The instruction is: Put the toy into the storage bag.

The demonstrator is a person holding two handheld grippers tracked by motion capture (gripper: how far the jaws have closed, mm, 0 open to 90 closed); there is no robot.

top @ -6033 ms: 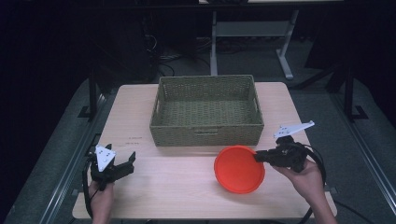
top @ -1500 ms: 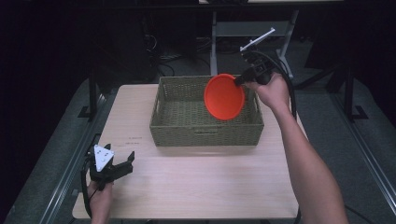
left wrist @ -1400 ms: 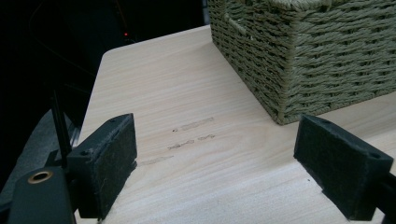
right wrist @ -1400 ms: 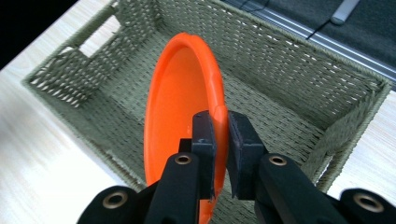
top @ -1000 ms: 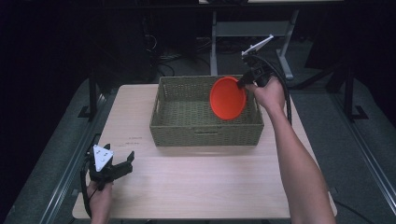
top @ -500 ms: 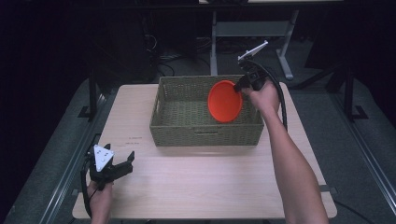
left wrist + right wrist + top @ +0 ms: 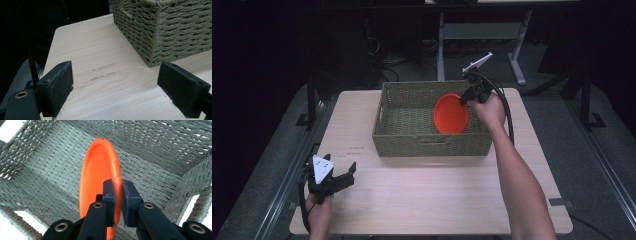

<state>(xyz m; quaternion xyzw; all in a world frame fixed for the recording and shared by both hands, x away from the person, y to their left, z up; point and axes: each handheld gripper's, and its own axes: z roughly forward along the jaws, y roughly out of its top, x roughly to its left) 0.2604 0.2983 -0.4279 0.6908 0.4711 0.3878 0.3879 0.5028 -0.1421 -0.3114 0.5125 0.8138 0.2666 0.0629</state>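
An orange plate point(image 7: 451, 113) hangs on edge inside the right half of the green woven basket point(image 7: 384, 110). My right gripper point(image 7: 467, 96) is shut on the plate's rim, above the basket's right end. In the right gripper view the plate point(image 7: 96, 177) stands upright over the basket's woven floor point(image 7: 50, 167), with both jaws pinching its rim at my right gripper point(image 7: 118, 192). My left gripper point(image 7: 346, 174) rests open near the table's front left corner. In the left gripper view its pads point(image 7: 60, 82) stand wide apart with bare tabletop between them.
The pale wooden table point(image 7: 432, 195) has free room in front of the basket and to both sides. A basket corner point(image 7: 155, 37) stands ahead of the left gripper. Beyond the table are a dark floor and a metal stand point(image 7: 442, 35).
My right gripper has sunk with the orange plate, lowering it deeper into the basket's right side. My left gripper has stayed in place.
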